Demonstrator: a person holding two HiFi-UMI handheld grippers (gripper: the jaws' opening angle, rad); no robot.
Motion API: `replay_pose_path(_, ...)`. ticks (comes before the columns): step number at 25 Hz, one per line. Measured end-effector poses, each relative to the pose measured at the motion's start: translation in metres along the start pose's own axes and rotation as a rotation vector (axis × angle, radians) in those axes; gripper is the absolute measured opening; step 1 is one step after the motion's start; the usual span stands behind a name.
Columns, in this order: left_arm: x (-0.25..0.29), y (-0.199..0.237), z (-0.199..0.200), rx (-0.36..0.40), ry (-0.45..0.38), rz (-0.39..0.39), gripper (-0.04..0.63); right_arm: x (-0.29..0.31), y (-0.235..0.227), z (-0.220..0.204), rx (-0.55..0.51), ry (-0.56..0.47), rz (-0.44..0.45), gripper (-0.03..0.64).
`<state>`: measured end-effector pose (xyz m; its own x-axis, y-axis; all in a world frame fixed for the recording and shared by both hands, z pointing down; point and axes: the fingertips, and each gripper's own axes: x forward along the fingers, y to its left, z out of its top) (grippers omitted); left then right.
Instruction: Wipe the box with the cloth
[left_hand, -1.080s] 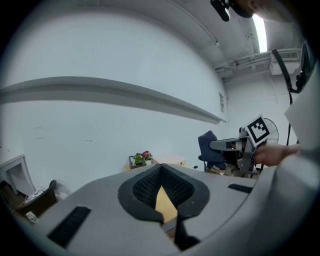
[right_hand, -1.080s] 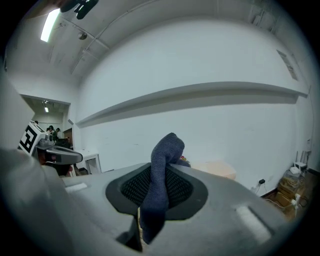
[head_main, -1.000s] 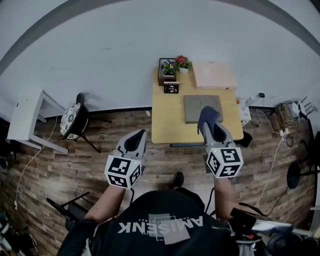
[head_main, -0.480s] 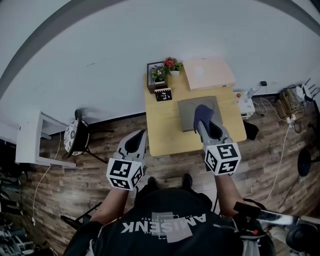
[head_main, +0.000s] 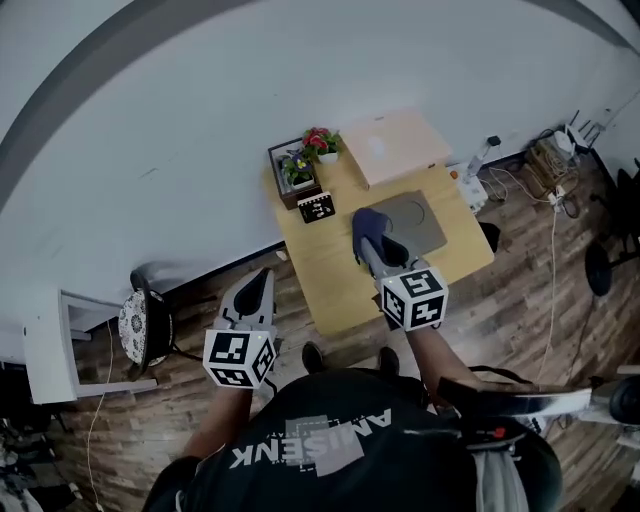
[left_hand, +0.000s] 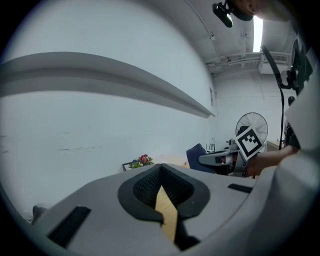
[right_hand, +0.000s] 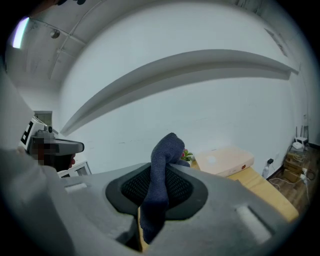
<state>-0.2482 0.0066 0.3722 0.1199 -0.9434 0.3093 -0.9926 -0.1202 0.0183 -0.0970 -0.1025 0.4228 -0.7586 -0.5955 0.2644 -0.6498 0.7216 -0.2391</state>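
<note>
And the whole view has swung round: the table (head_main: 335, 285) now sits slanted, and the right gripper has slid off the grey mat toward that mat's near-left edge.

Starting left of the table: the left gripper (head_main: 257, 283) hangs over the wooden floor (head_main: 150, 420), just off the table's near-left corner. Its jaws are pressed together with nothing in them; only a sliver of yellow tabletop shows through the slit.

Onto the table itself: the right gripper (head_main: 369, 241) is over the middle of the top, jaws clamped on the dark blue cloth (head_main: 364, 222), which bunches up above the tips and hangs below them.

Just right of it lies the grey mat (head_main: 422, 224).

At the table's far edge, right of the flowers (head_main: 319, 141), sits the pale box (head_main: 398, 148), well apart from the cloth. No contact yet.

So this reads as the carry stage: cloth secured, wiping not begun. The next move looks like a reach forward and to the right across the table, lowering the cloth flat onto the box lid before any stroke. The left gripper may need to come in and steady the box.
</note>
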Motion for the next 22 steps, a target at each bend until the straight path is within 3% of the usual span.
replay_pose_path(9, 0.009, 0.078, -0.013, -0.012, 0.030, -0.027, 0.002, 0.088, 0.020, -0.031, 0.029, 0.039, -0.086, 0.064)
replay_pose_path(22, -0.006, 0.158, -0.052, -0.019, 0.126, 0.032, 0.002, 0.176, -0.030, -0.131, 0.074, 0.185, -0.413, 0.064)
